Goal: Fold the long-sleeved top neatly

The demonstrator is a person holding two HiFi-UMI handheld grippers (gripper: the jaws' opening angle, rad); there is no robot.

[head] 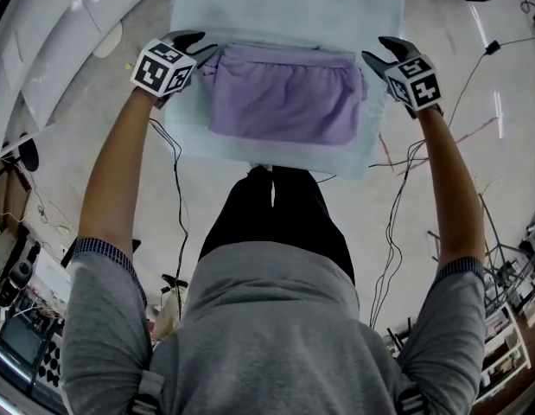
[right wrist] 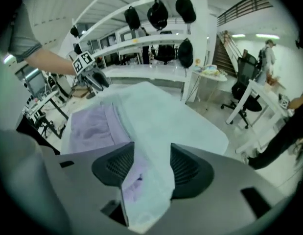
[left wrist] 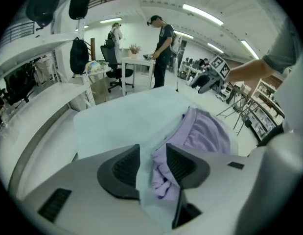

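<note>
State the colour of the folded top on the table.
The top is light purple; the head view shows it best.

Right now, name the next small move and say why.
Probably lift both clear of the top: the left hand-held gripper and right hand-held gripper stand open at its two ends, gripping nothing, and the top lies as a folded rectangle on the cover.

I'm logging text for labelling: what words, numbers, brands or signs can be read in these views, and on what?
None: no word, number or brand is readable in any view.
Left hand-held gripper, marker cube: black-and-white square patterns only, no letters.
Right hand-held gripper, marker cube: the same.
Purple top: no print or label showing.
Elsewhere: nothing legible.
</note>
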